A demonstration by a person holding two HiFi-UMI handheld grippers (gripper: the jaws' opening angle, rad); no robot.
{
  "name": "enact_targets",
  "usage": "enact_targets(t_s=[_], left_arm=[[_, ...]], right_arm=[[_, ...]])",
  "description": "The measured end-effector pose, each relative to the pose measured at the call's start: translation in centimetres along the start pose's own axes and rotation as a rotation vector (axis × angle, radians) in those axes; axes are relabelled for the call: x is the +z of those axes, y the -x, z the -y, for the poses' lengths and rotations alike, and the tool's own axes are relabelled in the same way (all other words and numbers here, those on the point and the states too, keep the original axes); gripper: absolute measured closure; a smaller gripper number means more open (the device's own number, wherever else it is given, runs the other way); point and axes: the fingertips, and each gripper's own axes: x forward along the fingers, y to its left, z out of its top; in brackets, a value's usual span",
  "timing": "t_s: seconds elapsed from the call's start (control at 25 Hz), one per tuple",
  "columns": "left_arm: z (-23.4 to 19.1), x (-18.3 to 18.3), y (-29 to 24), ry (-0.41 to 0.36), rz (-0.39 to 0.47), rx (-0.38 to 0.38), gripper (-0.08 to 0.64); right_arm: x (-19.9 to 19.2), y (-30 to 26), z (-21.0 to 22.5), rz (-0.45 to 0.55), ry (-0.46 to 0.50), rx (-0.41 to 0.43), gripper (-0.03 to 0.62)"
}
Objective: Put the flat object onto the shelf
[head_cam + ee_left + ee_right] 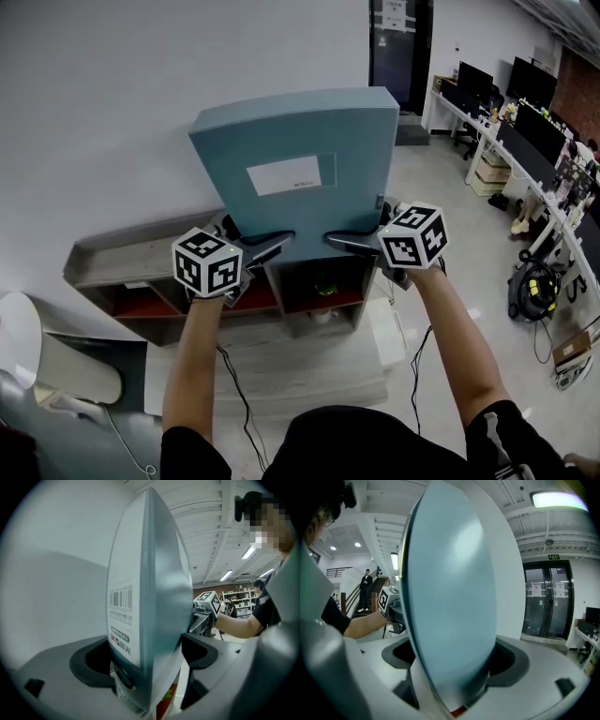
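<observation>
A tall blue file box point(300, 141) with a white label stands upright in front of the white wall, its lower edge level with the top of a low grey shelf point(112, 253) with red inner boards. My left gripper point(272, 246) is shut on its lower left part and my right gripper point(347, 242) on its lower right. In the left gripper view the file box point(150, 597) fills the gap between the jaws point(145, 658), its barcoded spine facing me. In the right gripper view the file box point(450, 597) sits between the jaws point(454, 663).
A small green object point(325, 288) lies in the shelf's middle compartment. Cables point(239, 394) trail over the floor in front. Desks with monitors point(525, 112) line the right side, and a dark glass door point(398, 37) is behind. A white curved object point(37, 356) sits at lower left.
</observation>
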Motion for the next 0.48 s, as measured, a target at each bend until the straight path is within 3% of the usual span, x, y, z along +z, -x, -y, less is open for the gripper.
enact_targets(t_s=[0.24,0.48], left_arm=[[-0.5,-0.8,-0.1,0.028,0.008,-0.008,0.144],[-0.7,-1.0,0.0,0.037,0.019,-0.009,0.144]], right_arm=[[-0.6,-0.5,0.0,-0.066,-0.022,0.001,0.144],[-0.7,-0.4,-0.1,-0.055,-0.030,-0.013,0.144]])
